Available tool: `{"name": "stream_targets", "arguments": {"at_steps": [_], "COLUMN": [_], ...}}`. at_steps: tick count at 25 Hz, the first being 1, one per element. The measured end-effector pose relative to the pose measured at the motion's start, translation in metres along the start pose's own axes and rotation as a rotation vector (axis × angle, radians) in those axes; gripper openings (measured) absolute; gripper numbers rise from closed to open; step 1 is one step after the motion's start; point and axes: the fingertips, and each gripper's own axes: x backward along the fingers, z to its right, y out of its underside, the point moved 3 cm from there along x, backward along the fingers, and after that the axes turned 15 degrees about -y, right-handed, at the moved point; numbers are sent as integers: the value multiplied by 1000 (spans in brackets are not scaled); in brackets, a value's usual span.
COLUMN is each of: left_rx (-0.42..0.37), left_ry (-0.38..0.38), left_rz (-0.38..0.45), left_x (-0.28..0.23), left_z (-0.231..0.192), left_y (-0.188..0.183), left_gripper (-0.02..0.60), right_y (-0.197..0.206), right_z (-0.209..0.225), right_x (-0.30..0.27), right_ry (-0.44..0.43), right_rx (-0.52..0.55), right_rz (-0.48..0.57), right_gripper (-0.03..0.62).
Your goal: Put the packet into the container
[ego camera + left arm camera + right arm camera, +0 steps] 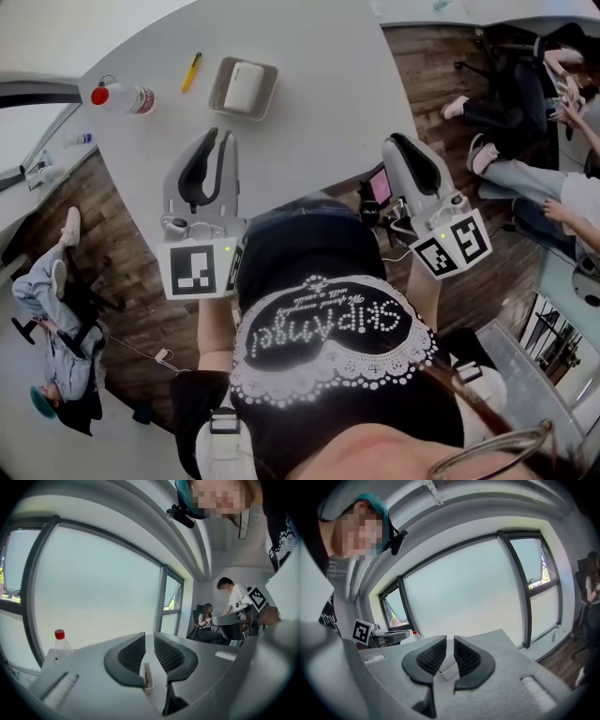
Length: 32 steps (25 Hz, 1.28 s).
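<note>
**Grippers.** Nearest to us, we held both grippers over the near edge of the table (pixel 328 112), pointing roughly toward the work. The left gripper (pixel 218 139) had its jaws a narrow gap apart, with nothing between them. The right gripper (pixel 401 142) showed the same slim gap and no load. We judged this a parked stance, since neither tool was engaged and both stood well apart from the task items.

**Work area.** Farther out stood the container (pixel 243 87), a shallow grey tray. The packet (pixel 244 84), a white block, lay inside it, so we judged the placing complete. Just beside the container lay a slim yellow item (pixel 190 71), possibly a pen. Beyond that stood a bottle (pixel 122 97) with a red cap, upright near the table's corner.

**Limits of observation.**
- In both gripper views the container appeared only edge-on through the jaw gap, and its wall hid the packet.
- We could read no print on the packet.
- The picture edge cut off the far side of the table.
- The seated people on the floor beyond were only partly in view.
</note>
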Motion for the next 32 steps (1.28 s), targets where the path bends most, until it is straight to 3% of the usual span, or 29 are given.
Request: {"name": "stream_targets", "arguments": {"at_steps": [10, 32], "left_rx": [18, 28], "left_ry": [10, 36], "left_rz": [-38, -65], "left_x": [17, 26], "left_z": [5, 10], "left_y": [14, 17], "left_gripper": [38, 5], "right_y": [15, 10], "right_z": [-17, -31], "right_x": [3, 0], "right_ry": [-33, -66], "right_rx": [-8, -3], "right_rz": [-53, -28], "right_gripper": [44, 27]}}
